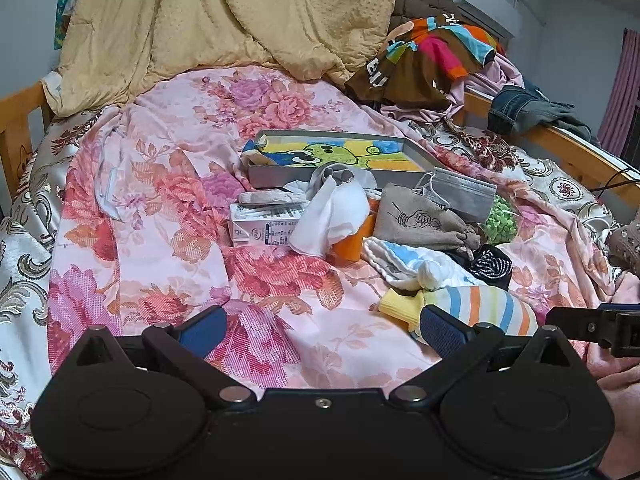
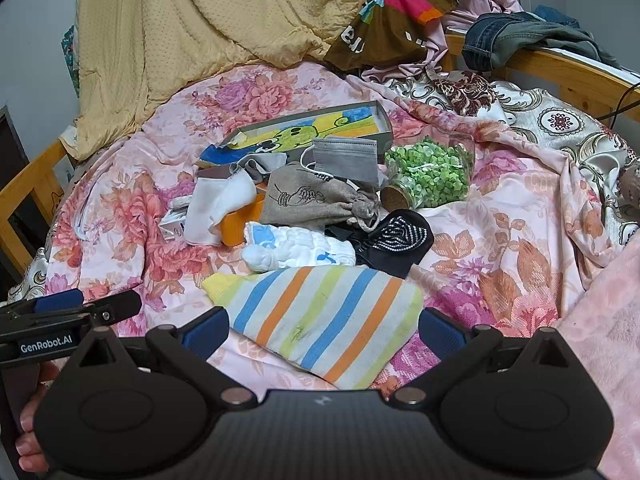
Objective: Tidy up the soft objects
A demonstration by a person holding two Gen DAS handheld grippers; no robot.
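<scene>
Floral pink bedding (image 2: 500,208) covers a wooden-framed bed (image 2: 24,184), with a yellow quilt (image 2: 208,12) heaped at its head and a brown multicoloured garment (image 2: 396,8) and jeans (image 2: 516,32) piled over the far rail. The landmark is the striped sock (image 2: 332,316), banded in blue, orange and pale green, lying flat on the bedding.

Left of the striped sock, the left gripper (image 1: 320,330) hovers over bare bedding with its blue-padded fingers spread wide and nothing between them; its right finger sits just beside the sock's yellow cuff. Behind and left of the sock lie a white carton (image 1: 266,226) and a white cloth (image 2: 218,204) draped over an orange container (image 2: 240,224).

Straight behind the sock is a white and blue knotted cloth (image 2: 296,250), and beyond that a beige drawstring pouch (image 2: 316,196) with a line drawing on it. Farther back stands a shallow grey tray (image 2: 384,114) lined with a cartoon-printed towel (image 2: 304,132), and a grey face mask (image 2: 346,158) rests in front of the tray.

The right gripper (image 2: 324,330) is spread open directly over the striped sock, one finger at each side of it, not clamped.

Behind and right of the sock lies a black patterned sock (image 2: 400,236), then a tipped glass jar (image 2: 432,172) of green pieces with a cork stopper.
</scene>
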